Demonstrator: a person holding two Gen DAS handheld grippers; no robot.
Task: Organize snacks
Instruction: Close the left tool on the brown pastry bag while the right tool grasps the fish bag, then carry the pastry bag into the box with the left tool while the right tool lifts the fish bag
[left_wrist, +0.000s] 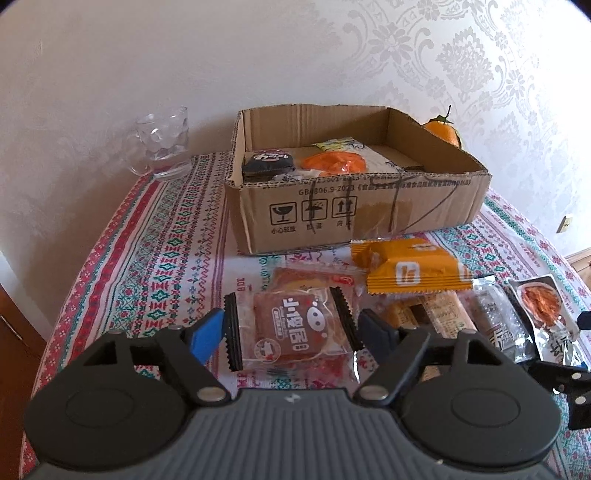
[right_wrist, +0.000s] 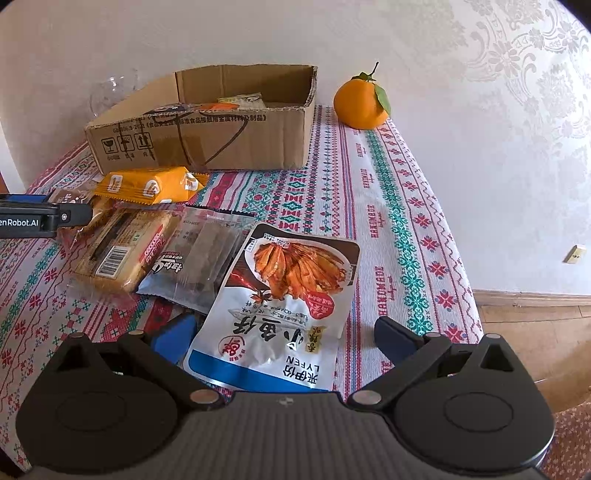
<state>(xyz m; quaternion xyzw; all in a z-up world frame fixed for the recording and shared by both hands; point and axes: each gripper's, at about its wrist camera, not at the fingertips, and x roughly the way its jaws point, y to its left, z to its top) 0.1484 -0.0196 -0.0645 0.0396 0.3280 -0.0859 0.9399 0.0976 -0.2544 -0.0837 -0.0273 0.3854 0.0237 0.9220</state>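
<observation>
A cardboard box (left_wrist: 369, 206) stands at the back of the table with a few snacks inside; it also shows in the right wrist view (right_wrist: 221, 140). My left gripper (left_wrist: 291, 332) is open, its fingers either side of a clear red-brown snack packet (left_wrist: 291, 326) lying on the cloth. My right gripper (right_wrist: 284, 339) is open over the near end of a white and blue fish snack pouch (right_wrist: 284, 295). An orange packet (right_wrist: 147, 186), a biscuit pack (right_wrist: 122, 251) and a dark clear packet (right_wrist: 195, 262) lie left of the pouch.
A glass mug (left_wrist: 162, 144) stands left of the box. An orange with a leaf (right_wrist: 364, 101) sits right of the box by the wall. The patterned tablecloth (right_wrist: 388, 221) ends at the right edge, above a wooden floor.
</observation>
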